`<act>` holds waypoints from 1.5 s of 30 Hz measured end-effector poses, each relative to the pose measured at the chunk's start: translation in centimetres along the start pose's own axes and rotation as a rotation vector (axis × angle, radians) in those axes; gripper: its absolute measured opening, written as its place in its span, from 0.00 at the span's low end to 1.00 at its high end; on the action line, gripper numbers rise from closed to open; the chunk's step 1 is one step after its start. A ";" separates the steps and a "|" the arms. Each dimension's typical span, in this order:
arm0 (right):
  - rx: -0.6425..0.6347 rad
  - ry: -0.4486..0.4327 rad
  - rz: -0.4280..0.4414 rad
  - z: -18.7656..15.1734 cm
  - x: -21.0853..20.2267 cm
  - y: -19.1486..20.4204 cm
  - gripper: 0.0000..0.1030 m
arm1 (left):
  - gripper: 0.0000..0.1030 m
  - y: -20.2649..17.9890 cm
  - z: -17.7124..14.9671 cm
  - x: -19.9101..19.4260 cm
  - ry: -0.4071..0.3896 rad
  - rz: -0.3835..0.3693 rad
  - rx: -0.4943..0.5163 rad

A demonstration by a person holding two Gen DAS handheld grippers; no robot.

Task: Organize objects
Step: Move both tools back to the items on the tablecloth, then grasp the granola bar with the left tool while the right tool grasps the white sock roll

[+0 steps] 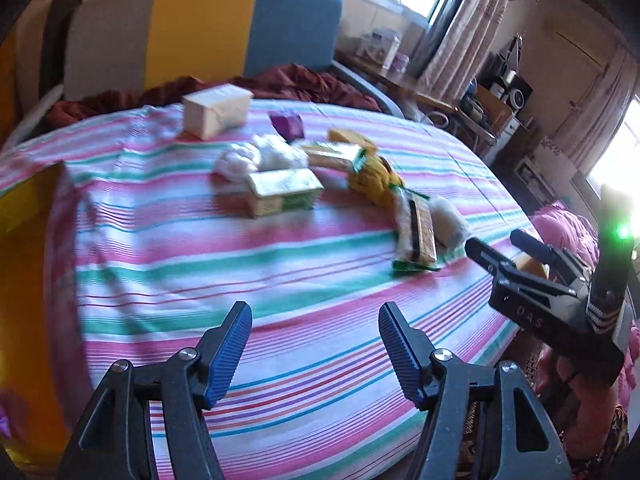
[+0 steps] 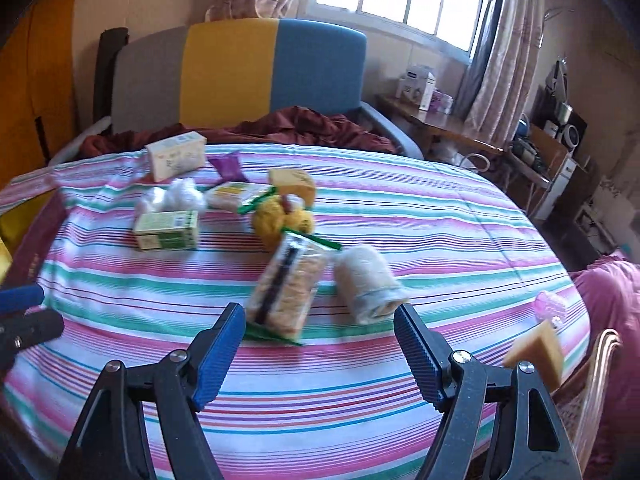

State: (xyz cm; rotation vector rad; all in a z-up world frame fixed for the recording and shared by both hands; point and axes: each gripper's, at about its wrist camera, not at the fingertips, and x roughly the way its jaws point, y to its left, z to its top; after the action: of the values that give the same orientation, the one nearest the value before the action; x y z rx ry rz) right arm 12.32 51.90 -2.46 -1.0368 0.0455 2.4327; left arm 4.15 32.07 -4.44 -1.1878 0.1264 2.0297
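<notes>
Both grippers' fingers, left (image 1: 316, 350) and right (image 2: 320, 354), stand apart and empty above the striped bed (image 2: 440, 220), where a wrapped snack packet (image 2: 286, 288) at frame centre could slip from its slick wrapper if pinched.

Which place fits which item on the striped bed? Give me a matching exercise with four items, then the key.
Items:
1. white box
2. green carton
3. clear snack packet
4. tan block

Places:
A. just ahead of the right gripper, beside a pale roll
B. right edge of the striped sheet
C. far end, nearest the headboard
D. in front of the white wad

Pairs: 1-C, 2-D, 3-A, 4-B
</notes>
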 end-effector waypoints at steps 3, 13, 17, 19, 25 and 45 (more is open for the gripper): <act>0.005 0.008 -0.021 0.1 0.5 -1.0 0.75 | 0.65 -1.0 0.1 1.5 0.022 -0.017 0.013; -0.032 0.038 -0.109 -0.1 1.8 -2.9 0.76 | 0.65 -4.8 2.1 4.6 0.023 -0.078 0.072; -0.048 0.045 -0.151 -0.2 2.0 -3.5 0.76 | 0.65 -6.5 3.1 5.8 0.008 -0.085 0.107; -0.046 0.045 -0.177 -0.2 2.1 -4.0 0.76 | 0.65 -7.2 3.6 6.7 0.016 -0.089 0.117; -0.023 0.056 -0.216 -0.1 2.3 -5.2 0.79 | 0.65 -8.7 4.6 9.1 0.039 -0.115 0.120; 0.083 0.132 -0.044 2.0 4.5 -8.8 0.87 | 0.45 -10.3 5.1 14.4 0.007 -0.068 0.224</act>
State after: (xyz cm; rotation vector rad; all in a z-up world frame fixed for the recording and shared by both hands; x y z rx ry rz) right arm 12.29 61.95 -2.74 -1.1473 0.1651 2.2998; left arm 3.41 49.63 -9.91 -1.0445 0.3045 1.8970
